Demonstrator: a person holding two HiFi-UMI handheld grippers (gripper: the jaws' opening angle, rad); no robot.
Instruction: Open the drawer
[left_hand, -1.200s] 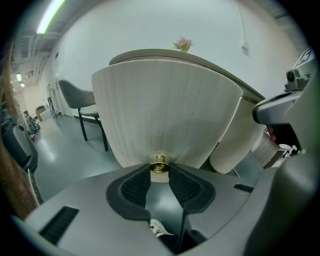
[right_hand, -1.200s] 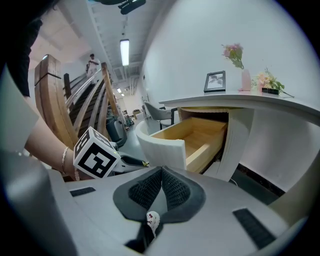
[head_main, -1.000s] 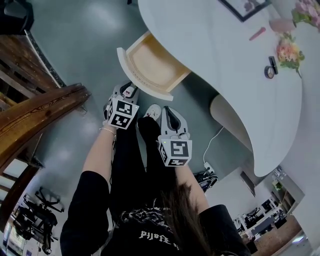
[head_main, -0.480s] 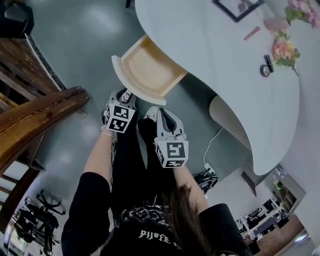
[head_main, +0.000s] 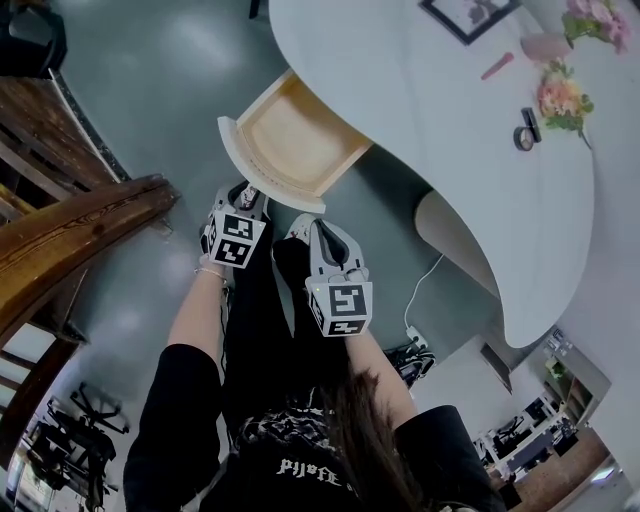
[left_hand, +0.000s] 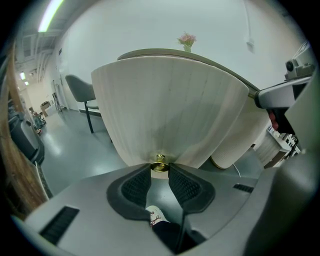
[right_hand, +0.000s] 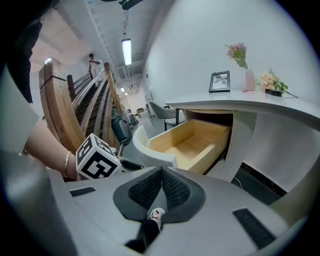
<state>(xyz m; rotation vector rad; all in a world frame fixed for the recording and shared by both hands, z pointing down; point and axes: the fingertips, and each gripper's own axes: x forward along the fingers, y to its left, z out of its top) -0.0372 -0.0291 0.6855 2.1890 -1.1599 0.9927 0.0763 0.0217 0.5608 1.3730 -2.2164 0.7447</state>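
Note:
The drawer (head_main: 295, 135) stands pulled out of the white curved desk (head_main: 450, 120), its pale wooden inside bare. My left gripper (head_main: 250, 192) is at the drawer's rounded white front (left_hand: 165, 110). Its two black pads are shut on the small brass knob (left_hand: 159, 164) at the tips. My right gripper (head_main: 318, 228) hangs lower and to the right of the drawer, apart from it. In the right gripper view its jaws (right_hand: 161, 174) are shut with nothing between them, and the open drawer (right_hand: 190, 142) lies ahead.
On the desk top stand a picture frame (head_main: 468, 15), flowers (head_main: 560, 100) and small items. A wooden stair rail (head_main: 70, 230) runs along the left. The person's legs and a white shoe (head_main: 300, 225) are under the grippers. A cable (head_main: 425, 280) trails on the floor.
The drawer stands a little further out of the desk, with my left gripper drawn back along with its front. My right gripper has hardly moved.

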